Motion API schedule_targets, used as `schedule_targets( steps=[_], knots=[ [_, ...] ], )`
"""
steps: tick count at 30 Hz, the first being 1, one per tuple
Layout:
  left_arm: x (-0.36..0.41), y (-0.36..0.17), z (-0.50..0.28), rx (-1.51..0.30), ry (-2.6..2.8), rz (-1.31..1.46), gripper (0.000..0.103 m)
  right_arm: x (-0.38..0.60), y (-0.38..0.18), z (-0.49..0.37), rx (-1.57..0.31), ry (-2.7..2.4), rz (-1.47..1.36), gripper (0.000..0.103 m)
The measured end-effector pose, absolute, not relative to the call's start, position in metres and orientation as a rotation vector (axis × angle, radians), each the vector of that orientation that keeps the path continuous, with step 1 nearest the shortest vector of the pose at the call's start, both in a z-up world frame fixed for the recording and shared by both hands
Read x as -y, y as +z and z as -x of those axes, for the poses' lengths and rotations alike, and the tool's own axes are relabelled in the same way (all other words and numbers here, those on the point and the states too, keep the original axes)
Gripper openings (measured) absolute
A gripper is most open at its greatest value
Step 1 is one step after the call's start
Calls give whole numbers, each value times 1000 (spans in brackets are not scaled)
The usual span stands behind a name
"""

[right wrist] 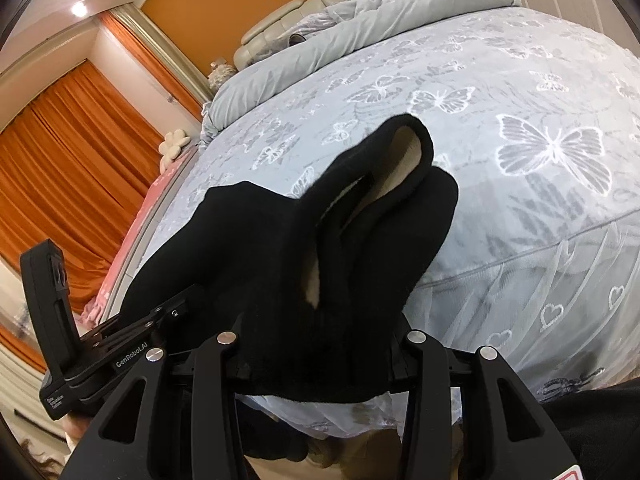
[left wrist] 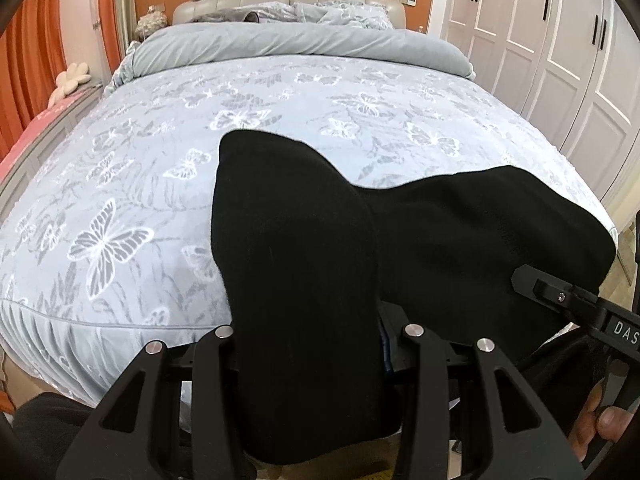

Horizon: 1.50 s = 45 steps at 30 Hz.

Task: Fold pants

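Observation:
The black pants (left wrist: 400, 240) hang bunched over the near edge of the bed. In the left wrist view my left gripper (left wrist: 316, 344) is shut on a thick fold of them; the cloth hides its fingertips. My right gripper (left wrist: 560, 300) shows at the right edge, gripping the same cloth. In the right wrist view my right gripper (right wrist: 320, 344) is shut on the pants (right wrist: 320, 248), whose pale lining shows in an open loop. My left gripper (right wrist: 160, 320) holds the cloth at the left.
The bed (left wrist: 160, 200) has a grey butterfly-print cover, with a folded grey duvet (left wrist: 300, 44) and headboard at the far end. White wardrobe doors (left wrist: 560, 60) stand at the right, orange curtains (right wrist: 60, 140) at the left. A lace bed skirt (right wrist: 540, 300) hangs below the mattress edge.

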<state>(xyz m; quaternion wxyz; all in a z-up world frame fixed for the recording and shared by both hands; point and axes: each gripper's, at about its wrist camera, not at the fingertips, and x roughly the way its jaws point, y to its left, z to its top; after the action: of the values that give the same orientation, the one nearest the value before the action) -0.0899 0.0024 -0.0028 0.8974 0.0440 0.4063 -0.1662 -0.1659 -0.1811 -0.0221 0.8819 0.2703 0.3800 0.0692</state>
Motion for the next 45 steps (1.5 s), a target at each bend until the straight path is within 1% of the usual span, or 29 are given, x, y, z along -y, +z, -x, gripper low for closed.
schedule_targets(
  steps=[10, 20, 33, 39, 45],
  knots=[
    [-4, 32, 74, -800, -369, -87, 40, 185, 12, 151, -746, 179, -532, 40],
    [5, 80, 36, -707, -364, -111, 40, 194, 64, 103, -653, 208, -483, 40],
    [19, 143, -61, -576, -303, -122, 40, 204, 146, -8, -499, 258, -368, 40],
    [24, 158, -114, -521, -271, -123, 41, 208, 160, -64, -466, 271, -341, 40],
    [32, 151, -169, -506, -276, -126, 41, 220, 154, -123, -456, 260, -342, 40]
  ],
)
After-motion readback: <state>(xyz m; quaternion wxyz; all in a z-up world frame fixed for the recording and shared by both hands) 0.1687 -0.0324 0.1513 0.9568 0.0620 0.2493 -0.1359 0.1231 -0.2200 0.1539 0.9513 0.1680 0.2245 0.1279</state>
